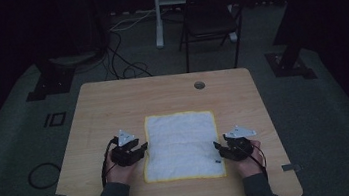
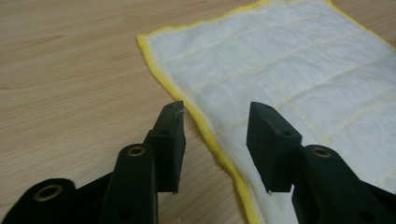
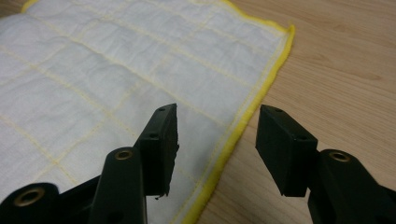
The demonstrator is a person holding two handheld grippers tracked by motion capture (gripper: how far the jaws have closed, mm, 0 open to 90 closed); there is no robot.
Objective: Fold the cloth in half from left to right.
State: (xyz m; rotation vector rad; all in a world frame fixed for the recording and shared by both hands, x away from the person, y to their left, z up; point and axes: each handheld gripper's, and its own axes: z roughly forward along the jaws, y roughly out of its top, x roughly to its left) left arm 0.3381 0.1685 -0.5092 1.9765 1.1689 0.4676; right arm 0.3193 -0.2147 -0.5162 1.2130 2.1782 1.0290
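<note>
We see a light wooden table with a small round cable hole near its far edge. Beyond it stands a black folding chair, beside a white post, and black cables trail over grey carpet.

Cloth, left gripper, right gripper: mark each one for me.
cloth [image 1: 181,140], high view, middle of the white quilted face.
left gripper [image 2: 215,128], left gripper view, midway between its open fingertips.
right gripper [image 3: 217,130], right gripper view, midway between its open fingertips.
</note>
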